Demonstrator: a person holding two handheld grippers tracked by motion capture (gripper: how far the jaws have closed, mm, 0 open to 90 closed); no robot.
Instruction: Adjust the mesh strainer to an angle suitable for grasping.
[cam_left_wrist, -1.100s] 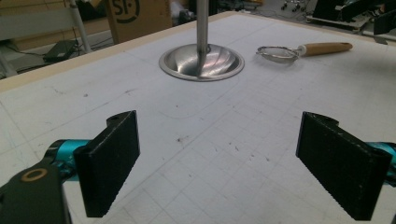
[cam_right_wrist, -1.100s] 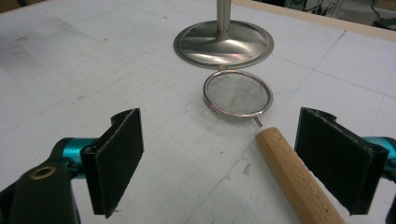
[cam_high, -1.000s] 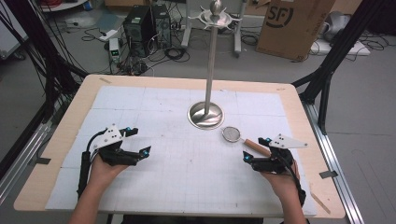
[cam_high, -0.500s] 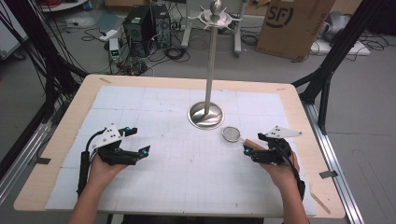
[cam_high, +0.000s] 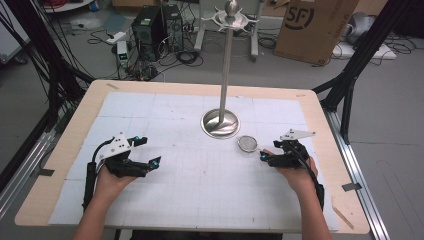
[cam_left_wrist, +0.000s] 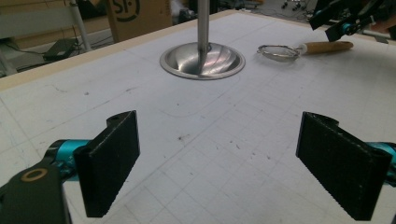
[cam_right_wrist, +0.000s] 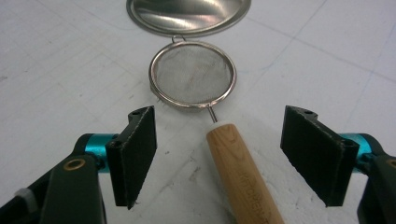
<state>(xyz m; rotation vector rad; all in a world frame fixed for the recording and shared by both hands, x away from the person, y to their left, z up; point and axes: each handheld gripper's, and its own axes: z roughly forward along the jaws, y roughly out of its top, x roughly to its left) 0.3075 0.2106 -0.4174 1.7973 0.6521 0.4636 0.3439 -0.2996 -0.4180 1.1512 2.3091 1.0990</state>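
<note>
**Right gripper straddles the strainer's handle, not yet gripping**

The small round wire-mesh strainer with a pale wooden handle (cam_right_wrist: 192, 74) lies flat on the white gridded mat (cam_high: 200, 190), right of the mat's centre and well short of the right edge. In the right gripper view its mesh bowl sits just below the rim of the polished steel dish-shaped stand base (cam_right_wrist: 187, 14), a small wire loop on the bowl's far side nearly reaching that rim; from the high view strainer (cam_high: 247, 144) and base (cam_high: 220, 123) merely look close together.

The right gripper (cam_right_wrist: 219, 158) has its jaws on either side of the wooden handle. The jaws have just been closing, yet clear gaps remain on both sides, so the pads do not press the wood. The high view shows this gripper (cam_high: 272, 157) low over the mat with the hand behind it, and the handle is hidden there beneath it.

The left gripper (cam_left_wrist: 219, 163) stands wide open over bare mat with nothing between its jaws; the high view places it (cam_high: 145, 162) toward the left edge. Its own view looks across to the steel post, the strainer (cam_left_wrist: 280, 51) and the right gripper's tips beyond.
</note>
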